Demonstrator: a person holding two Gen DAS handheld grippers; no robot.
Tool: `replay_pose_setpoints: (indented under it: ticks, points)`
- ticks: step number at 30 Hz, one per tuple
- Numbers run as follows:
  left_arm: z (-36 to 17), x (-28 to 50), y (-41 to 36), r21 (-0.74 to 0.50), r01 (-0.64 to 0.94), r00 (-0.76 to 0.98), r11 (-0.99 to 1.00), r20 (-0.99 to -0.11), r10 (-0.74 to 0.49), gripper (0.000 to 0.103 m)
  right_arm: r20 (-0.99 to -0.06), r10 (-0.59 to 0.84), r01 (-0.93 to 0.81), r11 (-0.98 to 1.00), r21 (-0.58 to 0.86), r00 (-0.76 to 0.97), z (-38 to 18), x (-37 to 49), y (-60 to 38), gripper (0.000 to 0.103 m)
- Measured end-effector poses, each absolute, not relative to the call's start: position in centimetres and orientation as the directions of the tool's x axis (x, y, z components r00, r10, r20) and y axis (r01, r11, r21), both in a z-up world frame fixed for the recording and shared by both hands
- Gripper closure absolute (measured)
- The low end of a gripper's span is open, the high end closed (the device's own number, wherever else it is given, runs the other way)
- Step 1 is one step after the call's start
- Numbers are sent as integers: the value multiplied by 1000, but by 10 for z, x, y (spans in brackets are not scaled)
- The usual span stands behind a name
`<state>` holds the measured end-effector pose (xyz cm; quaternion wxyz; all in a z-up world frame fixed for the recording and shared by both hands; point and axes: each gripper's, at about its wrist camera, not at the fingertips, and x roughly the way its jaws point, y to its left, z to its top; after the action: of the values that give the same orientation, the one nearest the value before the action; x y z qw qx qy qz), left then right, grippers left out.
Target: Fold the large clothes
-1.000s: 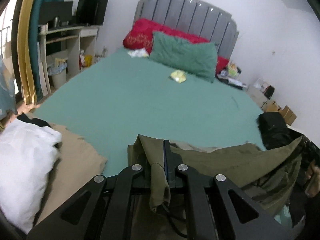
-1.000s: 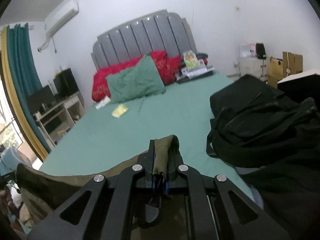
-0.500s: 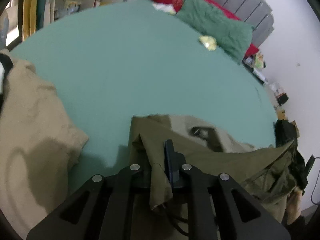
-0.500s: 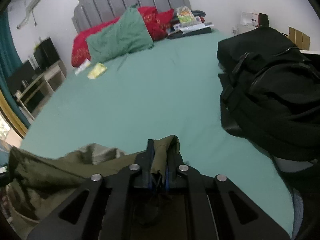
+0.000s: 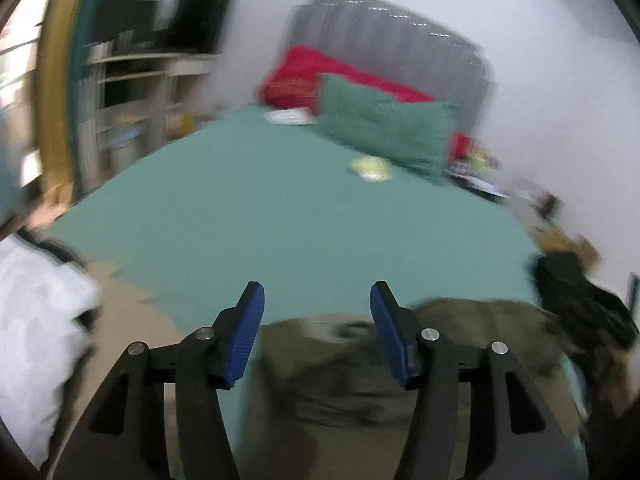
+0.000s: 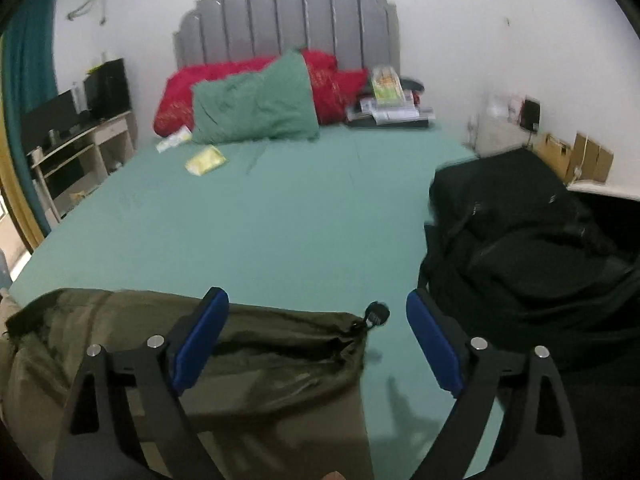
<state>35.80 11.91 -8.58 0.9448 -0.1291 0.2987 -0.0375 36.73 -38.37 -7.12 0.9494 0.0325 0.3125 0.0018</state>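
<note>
An olive green garment lies on the near edge of the green bed sheet. It also shows in the right wrist view, flat, with a drawstring toggle at its right corner. My left gripper is open and empty above the garment's left part. My right gripper is open and empty above its right corner. The left wrist view is motion-blurred.
A black bag and dark clothes pile at the bed's right side. A tan cloth and a white cloth lie at the near left. Green pillow, red pillow and a yellow packet sit near the headboard.
Both grippers held corners of the olive garment, lowered it onto the bed, then opened and let go. The garment now rests on the sheet and both grippers have lifted.
</note>
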Motion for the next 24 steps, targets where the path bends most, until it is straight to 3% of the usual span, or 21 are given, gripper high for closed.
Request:
replay_pose_setpoints:
  ticks: [4, 8, 12, 13, 14, 15, 16, 17, 18, 24]
  points:
    - [-97, 362, 65, -238, 223, 731, 945, -601, -324, 44, -599, 290, -233, 957, 173, 747, -69, 350, -345, 12]
    - [-123, 364, 29, -202, 365, 607, 909, -688, -397, 44, -666, 327, -437, 900, 2, 670, -89, 341, -287, 12]
    - [-141, 357, 6, -190, 478, 505, 858, -739, -445, 44, -714, 413, -572, 820, 22, 565, -110, 337, -265, 14]
    - [-147, 361, -1, -165, 487, 490, 858, -762, -425, 44, -729, 400, -587, 810, -3, 556, -116, 337, -260, 31]
    - [-155, 366, -6, -144, 486, 474, 862, -786, -398, 44, -749, 386, -594, 804, -13, 539, -124, 339, -257, 63]
    - [-160, 371, -7, -143, 482, 466, 864, -794, -391, 46, -767, 372, -595, 804, -15, 523, -131, 342, -253, 75]
    - [-166, 376, -7, -144, 473, 463, 869, -799, -384, 65, -773, 360, -597, 802, -30, 523, -137, 343, -249, 91]
    - [-169, 379, -2, -138, 457, 467, 879, -803, -369, 95, -769, 355, -599, 800, -45, 532, -140, 342, -245, 97]
    - [-169, 382, 0, -125, 440, 474, 889, -808, -348, 103, -768, 348, -599, 799, -57, 537, -141, 343, -242, 99]
    - [-141, 419, 22, -73, 294, 619, 953, -746, -248, 103, -696, 294, -527, 838, -141, 654, -104, 377, -225, 100]
